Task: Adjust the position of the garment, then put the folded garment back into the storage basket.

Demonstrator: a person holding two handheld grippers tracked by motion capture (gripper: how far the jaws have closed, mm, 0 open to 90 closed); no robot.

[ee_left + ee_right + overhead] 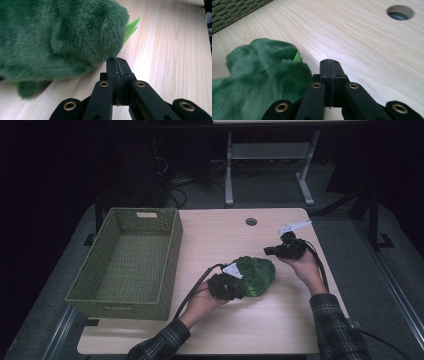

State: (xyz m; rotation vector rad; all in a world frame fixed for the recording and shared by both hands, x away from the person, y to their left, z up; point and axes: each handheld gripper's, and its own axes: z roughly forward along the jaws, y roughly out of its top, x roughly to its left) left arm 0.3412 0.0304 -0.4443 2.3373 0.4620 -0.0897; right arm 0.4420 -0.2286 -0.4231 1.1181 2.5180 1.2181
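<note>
A green plush toy [256, 274] lies on the wooden table [225, 237] near its middle. My left gripper [241, 292] sits at the toy's near left side, jaws shut with nothing between them. In the left gripper view the shut tip [117, 61] touches the fur of the plush toy [60, 37], which has a bright green spike. My right gripper [267, 251] hovers just right of the toy's far end, jaws shut and empty. The right gripper view shows its tip [330, 62] beside the plush toy [262, 72].
A green woven basket [131, 260] stands on the table's left part, open and hollow. A round cable hole [251, 221] is near the far edge, also seen as the hole [400, 12]. Bare wood lies in front of the toy and to the right.
</note>
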